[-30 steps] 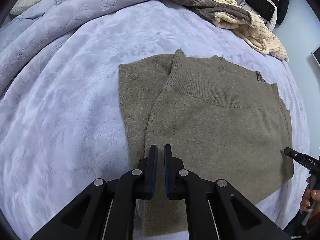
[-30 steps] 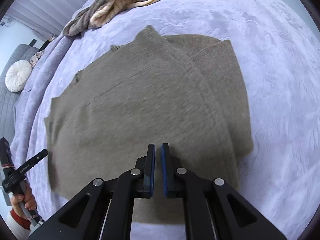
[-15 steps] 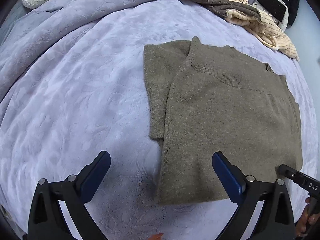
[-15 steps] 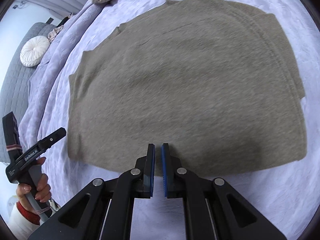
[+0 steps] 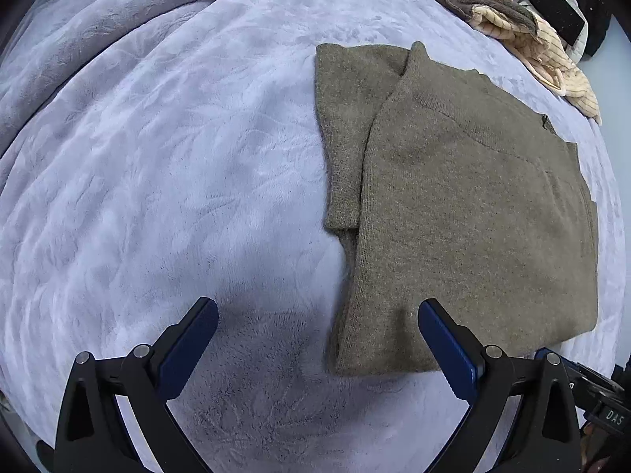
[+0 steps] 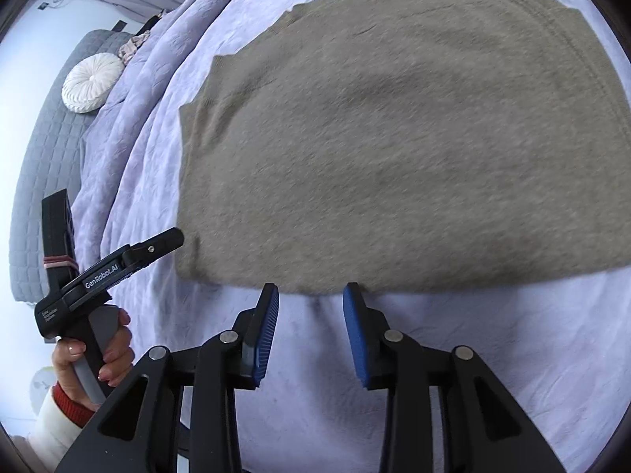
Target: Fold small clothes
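Knitwear lay flat in the middle of the bed: an olive sweater point(image 5: 473, 213) spread on the lilac plush blanket point(image 5: 177, 165), one sleeve folded in across its body so that a ribbed cuff pointed toward the far edge. It looked placed that way to make a neat rectangle, ready for a further fold, and I judged the job partly done.

Both tools hovered at the near hem, neither holding anything. The left gripper point(image 5: 317, 329) had its jaws spread very wide, one blue pad point(image 5: 445, 343) over the sweater's near corner and the other over bare blanket, as if straddling that corner to pinch it. The right gripper point(image 6: 310, 307) stood with its jaws parted a moderate way, tips just short of the hem, apparently lined up for a matching grab. From its camera I could see the woman's left hand point(image 6: 98, 354) on the other handle.

A heap of striped clothes point(image 5: 524, 27) waited at the far side, and a round white cushion point(image 6: 92, 82) sat beyond.
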